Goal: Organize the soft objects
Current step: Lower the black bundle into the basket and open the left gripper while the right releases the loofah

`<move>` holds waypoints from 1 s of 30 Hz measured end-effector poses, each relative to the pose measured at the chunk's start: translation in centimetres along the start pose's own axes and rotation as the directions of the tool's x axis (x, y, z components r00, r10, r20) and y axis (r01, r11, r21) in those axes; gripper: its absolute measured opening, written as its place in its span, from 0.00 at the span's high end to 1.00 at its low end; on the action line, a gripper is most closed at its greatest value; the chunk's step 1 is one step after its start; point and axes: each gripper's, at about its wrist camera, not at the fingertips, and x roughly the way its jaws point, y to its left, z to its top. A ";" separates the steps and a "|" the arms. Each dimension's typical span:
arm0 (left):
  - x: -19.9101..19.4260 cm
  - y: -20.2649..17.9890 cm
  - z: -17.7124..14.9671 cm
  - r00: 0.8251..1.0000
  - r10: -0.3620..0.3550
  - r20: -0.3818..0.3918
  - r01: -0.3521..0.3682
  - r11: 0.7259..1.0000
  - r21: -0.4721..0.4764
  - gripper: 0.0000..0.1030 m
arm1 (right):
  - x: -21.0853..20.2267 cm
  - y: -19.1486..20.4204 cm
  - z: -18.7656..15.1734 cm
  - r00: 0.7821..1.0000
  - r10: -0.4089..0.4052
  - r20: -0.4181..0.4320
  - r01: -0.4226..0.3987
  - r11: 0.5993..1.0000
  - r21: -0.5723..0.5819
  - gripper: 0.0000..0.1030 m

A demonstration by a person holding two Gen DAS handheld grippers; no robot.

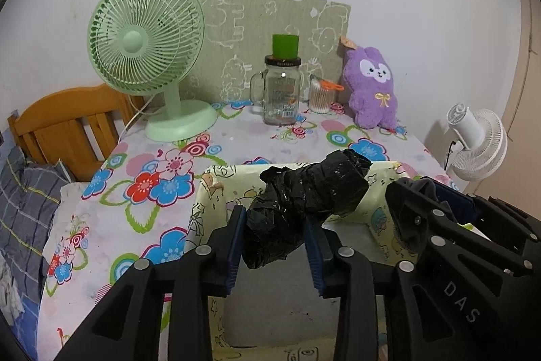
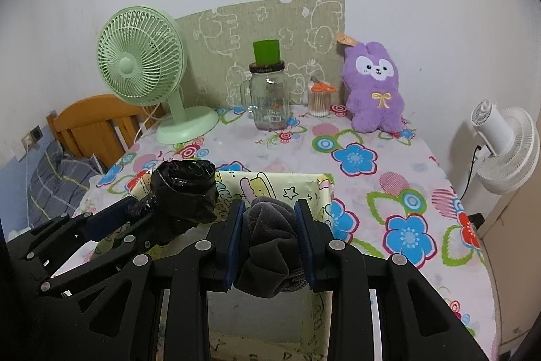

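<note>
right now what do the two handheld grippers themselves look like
Both match: the left gripper and right gripper are black plastic linkage frames with cut-out arms joined by round silver pivot pins. Each has two flat fingers faced with dark blue ribbed pads. White letters "DAS" are printed on the right gripper's side, seen in the left wrist view. No cables, hands or sleeves show.

A: Tabletop (image 2: 389, 164) cloth showing what?
B: Pale ground, blue, red and pink flowers, green rings.
A: Others?
B: Plush toy (image 2: 373, 90) showing purple; desk fan (image 2: 143, 56) mint green; box (image 2: 280, 183) pale yellow, cartoon-printed; bag roll (image 1: 304, 202) glossy black.
</note>
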 end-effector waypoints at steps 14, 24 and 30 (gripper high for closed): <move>1.5 -0.7 -0.6 0.999 0.019 -0.045 -0.017 0.999 0.040 0.23 | 2.3 -0.5 0.2 0.999 0.029 -0.045 -0.028 0.999 0.027 0.68; 1.8 -0.9 -0.6 0.998 0.029 -0.052 -0.027 0.999 0.039 0.19 | 2.7 -0.4 0.2 0.999 0.038 -0.034 -0.037 0.999 0.030 0.27; 1.4 -0.9 -0.4 0.998 0.043 -0.039 -0.041 0.998 0.037 0.13 | 1.8 0.1 0.4 1.000 0.005 0.003 -0.005 1.000 0.003 0.10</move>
